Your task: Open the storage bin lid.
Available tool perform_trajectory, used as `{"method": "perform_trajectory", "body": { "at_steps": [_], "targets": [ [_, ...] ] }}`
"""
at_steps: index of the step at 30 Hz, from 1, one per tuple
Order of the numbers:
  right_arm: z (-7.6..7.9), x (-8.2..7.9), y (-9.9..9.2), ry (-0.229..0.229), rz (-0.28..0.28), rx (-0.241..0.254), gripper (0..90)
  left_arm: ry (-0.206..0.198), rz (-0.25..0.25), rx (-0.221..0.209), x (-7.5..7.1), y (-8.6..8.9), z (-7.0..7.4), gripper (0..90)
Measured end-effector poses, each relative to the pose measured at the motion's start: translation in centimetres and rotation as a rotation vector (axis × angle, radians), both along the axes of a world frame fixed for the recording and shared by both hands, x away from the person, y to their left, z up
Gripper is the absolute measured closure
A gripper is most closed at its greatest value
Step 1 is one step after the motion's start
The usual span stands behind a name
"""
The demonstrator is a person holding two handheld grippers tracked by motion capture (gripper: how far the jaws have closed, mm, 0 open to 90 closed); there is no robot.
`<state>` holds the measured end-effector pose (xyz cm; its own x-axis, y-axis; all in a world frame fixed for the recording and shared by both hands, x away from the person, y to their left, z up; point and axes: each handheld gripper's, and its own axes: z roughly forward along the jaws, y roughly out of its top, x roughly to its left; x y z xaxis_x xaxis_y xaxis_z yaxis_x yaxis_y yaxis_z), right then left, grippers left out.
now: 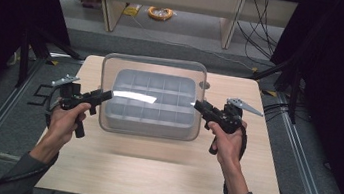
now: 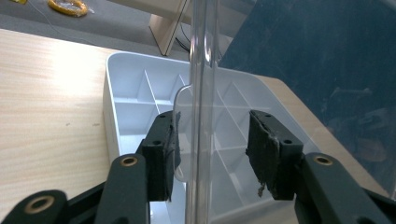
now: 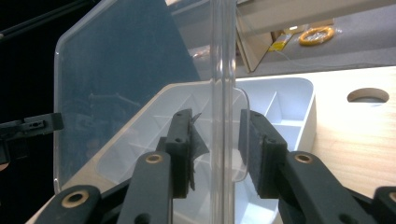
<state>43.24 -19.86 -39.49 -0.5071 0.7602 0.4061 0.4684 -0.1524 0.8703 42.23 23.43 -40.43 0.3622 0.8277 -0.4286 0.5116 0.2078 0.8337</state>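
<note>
Wooden table [image 1: 159,176], light top, round hole [image 3: 368,95] near the far right corner. Standing on it, toward the far middle: white tray [image 1: 148,124] divided into many small compartments, also seen under the jaws in the left gripper view [image 2: 140,93].

Clear lid [image 1: 151,97] raised above the tray, lifted off it, held at its two short ends; tray visible through it from above. Lid seen edge-on in both gripper views, running upright between the jaws [image 2: 201,70] [image 3: 223,70].

Left gripper [image 1: 104,95] at the lid's left end, in the person's left hand [image 1: 67,121]. Closed on the lid's side tab: one pad against the tab, the other standing off the thin edge, slight widening of the jaws just now.

Right gripper [image 1: 199,105] at the lid's right end, in the right hand [image 1: 227,142]. Clamped on the tab there, pads close either side of the plastic.

Yellow coil of cable [image 1: 160,13] on the floor beyond the table, well apart from the work.
</note>
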Motion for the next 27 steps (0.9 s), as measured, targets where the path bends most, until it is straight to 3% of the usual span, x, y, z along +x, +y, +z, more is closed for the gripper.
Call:
{"method": "perform_trajectory", "body": {
  "at_steps": [2, 7, 8, 11, 13, 14, 17, 20, 21, 22, 23, 27],
  "targets": [
    [-0.4, -0.6, 0.0, -0.009, -0.007, -0.016, 65.7, -0.004, 0.001, 0.024, -0.4, -0.3, -0.4, 52.5],
    [-0.9, -1.4, -0.2, 0.020, -0.012, -0.013, 65.7, 0.012, -0.012, 0.027, -1.1, -0.5, -1.0, 52.5],
    [-1.2, -1.4, -0.5, 0.002, 0.000, -0.027, 65.7, 0.011, -0.014, 0.029, -1.2, -0.6, -1.1, 52.5],
    [-1.7, -2.1, -0.5, 0.042, -0.010, -0.018, 65.7, 0.015, -0.023, 0.042, -1.6, -0.7, -1.4, 52.7],
    [-2.2, -2.3, -0.9, 0.029, 0.004, -0.028, 65.7, 0.014, -0.027, 0.048, -1.9, -0.8, -1.6, 52.8],
    [-2.3, -2.6, -0.8, 0.047, -0.002, -0.023, 65.7, 0.015, -0.031, 0.048, -2.1, -0.9, -1.7, 52.9],
    [-2.7, -3.4, -0.9, 0.065, -0.003, -0.017, 65.7, 0.016, -0.033, 0.059, -3.1, -0.8, -1.9, 53.3],
    [-3.2, -4.3, -1.1, 0.055, 0.012, -0.025, 65.7, 0.008, -0.036, 0.065, -4.3, -0.8, -1.9, 53.7],
    [-3.3, -4.8, -0.9, 0.083, 0.000, -0.011, 65.7, 0.005, -0.038, 0.067, -4.7, -0.8, -2.0, 53.8],
    [-3.3, -5.3, -0.9, 0.089, 0.007, 0.000, 65.6, 0.005, -0.042, 0.071, -5.1, -0.7, -2.2, 54.0],
    [-3.6, -5.5, -1.0, 0.069, 0.009, -0.022, 65.6, 0.006, -0.043, 0.066, -5.4, -0.6, -2.3, 54.2],
    [-4.5, -6.9, -0.7, 0.102, 0.029, -0.008, 65.7, 0.018, -0.053, 0.063, -6.7, 0.0, -3.0, 55.0]
  ]
}}
